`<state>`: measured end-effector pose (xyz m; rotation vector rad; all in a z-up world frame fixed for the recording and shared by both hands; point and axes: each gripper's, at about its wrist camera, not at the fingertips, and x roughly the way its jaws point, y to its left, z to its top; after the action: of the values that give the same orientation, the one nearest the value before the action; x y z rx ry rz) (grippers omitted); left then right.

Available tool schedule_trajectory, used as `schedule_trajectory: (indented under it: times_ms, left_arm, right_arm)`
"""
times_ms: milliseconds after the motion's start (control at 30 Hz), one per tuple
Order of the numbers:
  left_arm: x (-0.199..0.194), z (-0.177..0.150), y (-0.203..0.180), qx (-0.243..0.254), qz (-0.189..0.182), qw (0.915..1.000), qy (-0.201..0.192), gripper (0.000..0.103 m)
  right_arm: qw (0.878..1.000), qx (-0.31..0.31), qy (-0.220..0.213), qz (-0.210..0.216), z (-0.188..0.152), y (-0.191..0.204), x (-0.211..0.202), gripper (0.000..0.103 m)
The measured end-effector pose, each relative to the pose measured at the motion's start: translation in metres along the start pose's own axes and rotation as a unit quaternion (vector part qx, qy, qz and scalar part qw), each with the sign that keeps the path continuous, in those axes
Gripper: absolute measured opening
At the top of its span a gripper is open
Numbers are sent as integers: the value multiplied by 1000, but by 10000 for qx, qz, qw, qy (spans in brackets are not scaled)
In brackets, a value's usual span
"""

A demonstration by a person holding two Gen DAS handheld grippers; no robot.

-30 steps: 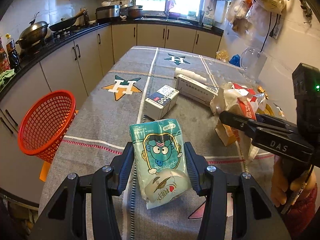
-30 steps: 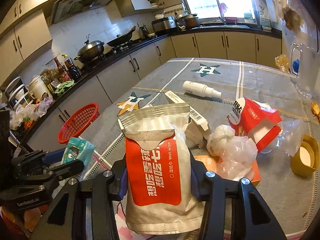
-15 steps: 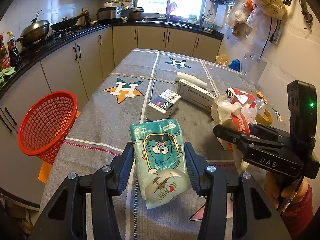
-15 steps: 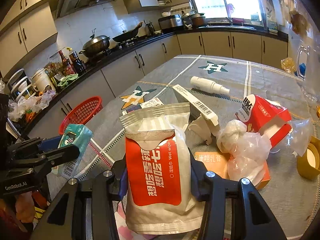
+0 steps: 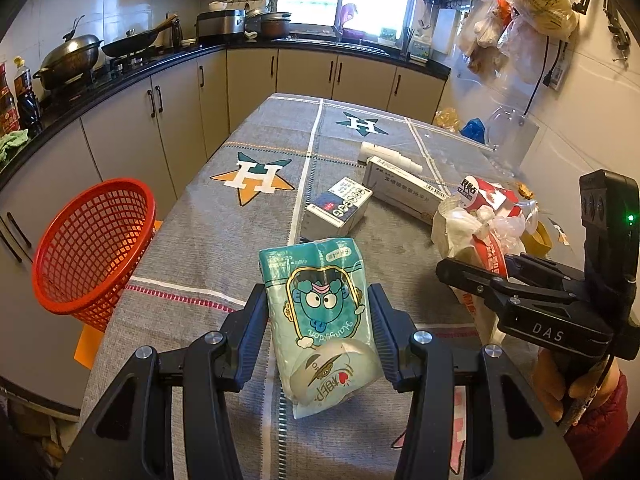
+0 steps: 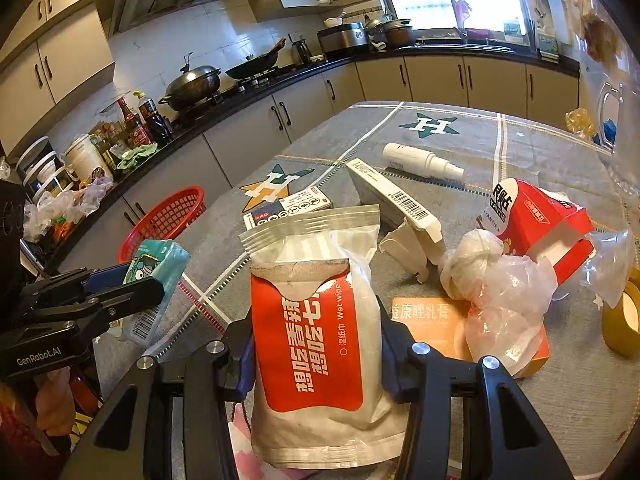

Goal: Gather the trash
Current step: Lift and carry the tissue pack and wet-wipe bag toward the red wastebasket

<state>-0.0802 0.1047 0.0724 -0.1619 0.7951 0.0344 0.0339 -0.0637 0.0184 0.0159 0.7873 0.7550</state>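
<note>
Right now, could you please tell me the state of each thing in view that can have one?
left gripper: shut on tissue pack
right gripper: shut on wet wipe pouch
red basket: tilted beside the table
red carton: torn open
white spray bottle: lying down

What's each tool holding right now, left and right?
Left tool: closed on the teal tissue pack, held above the table.
Right tool: closed on the red-and-white wet wipe pouch.

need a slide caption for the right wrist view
Right claw grips a red wet-wipe pouch above the cluttered table; left claw holds a teal tissue pack.
</note>
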Motion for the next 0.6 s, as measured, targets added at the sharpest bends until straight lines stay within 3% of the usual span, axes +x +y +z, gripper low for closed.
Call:
schedule_trajectory:
  times_ms: [367,600]
  left_arm:
    - [-7,5,18,-169,58,9998,-111,48]
    - [-11,4,26,-156,2,9996,-247,48]
  right_arm:
    - [10000,1,16,87,-2,1,1,52]
    - [9999,-17,-90,-70,-2,3,-5,52]
